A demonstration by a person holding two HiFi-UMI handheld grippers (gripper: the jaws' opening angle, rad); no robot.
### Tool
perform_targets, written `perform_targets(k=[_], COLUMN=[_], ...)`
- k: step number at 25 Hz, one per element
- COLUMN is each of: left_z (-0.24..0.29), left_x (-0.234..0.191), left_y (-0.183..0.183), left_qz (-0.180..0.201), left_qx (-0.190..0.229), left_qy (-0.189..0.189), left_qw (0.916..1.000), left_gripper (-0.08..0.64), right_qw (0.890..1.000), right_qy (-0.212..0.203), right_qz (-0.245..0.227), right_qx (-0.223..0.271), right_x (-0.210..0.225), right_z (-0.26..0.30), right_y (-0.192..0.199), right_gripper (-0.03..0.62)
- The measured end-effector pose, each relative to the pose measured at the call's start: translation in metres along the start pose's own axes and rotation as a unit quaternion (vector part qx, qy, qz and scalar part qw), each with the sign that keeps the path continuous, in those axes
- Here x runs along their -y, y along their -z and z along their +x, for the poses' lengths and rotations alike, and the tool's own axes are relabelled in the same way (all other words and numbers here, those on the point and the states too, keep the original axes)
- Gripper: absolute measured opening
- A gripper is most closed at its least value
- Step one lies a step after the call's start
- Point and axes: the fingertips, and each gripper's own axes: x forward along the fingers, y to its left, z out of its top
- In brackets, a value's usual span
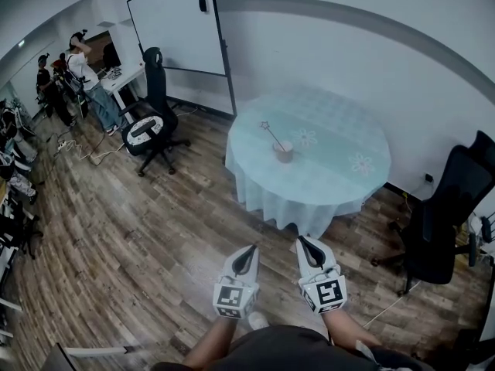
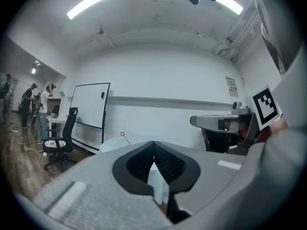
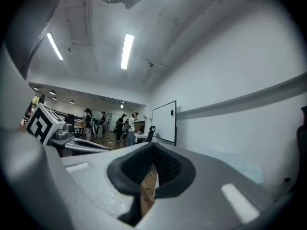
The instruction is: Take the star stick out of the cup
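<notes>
A small pinkish cup [image 1: 284, 152] stands near the middle of a round table [image 1: 332, 184] covered in a pale blue cloth. The star stick [image 1: 271, 135] leans out of the cup toward the upper left, its star at the top. My left gripper [image 1: 250, 251] and right gripper [image 1: 304, 243] hover side by side over the wood floor, well short of the table's near edge. Both are shut and hold nothing. In the left gripper view the star stick [image 2: 124, 136] shows far off above the shut jaws [image 2: 153, 143]. The right gripper [image 3: 152, 145] points past the table [image 3: 242, 165].
A whiteboard [image 1: 176, 25] stands behind the table at the left, with a black office chair [image 1: 153, 119] in front of it. Another black chair [image 1: 444, 215] sits to the table's right. People [image 1: 79, 69] stand at desks far left. A cable [image 1: 390, 306] lies on the floor.
</notes>
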Motion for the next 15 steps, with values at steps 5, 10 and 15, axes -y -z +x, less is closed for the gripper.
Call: perform_targets(k=[5, 10, 15], left_z=[0.003, 0.008, 0.020], left_x=[-0.022, -0.033, -0.041], left_y=[0.001, 0.002, 0.009], left_qz=[0.003, 0.004, 0.002], left_qx=[-0.001, 0.000, -0.006], left_qy=[0.012, 0.016, 0.012], left_qw=[0.9999, 0.9999, 0.9999], left_gripper=[0.005, 0.005, 0.005], right_qw=[1.000, 1.000, 1.000], right_qy=[0.006, 0.009, 0.011], right_qz=[0.004, 0.011, 0.016], right_qx=[0.006, 0.005, 0.003], right_x=[-0.010, -0.012, -0.004], right_z=[0.020, 0.035, 0.051], right_y=[-0.004, 0.002, 0.010], right_gripper=[0.003, 0.003, 0.003])
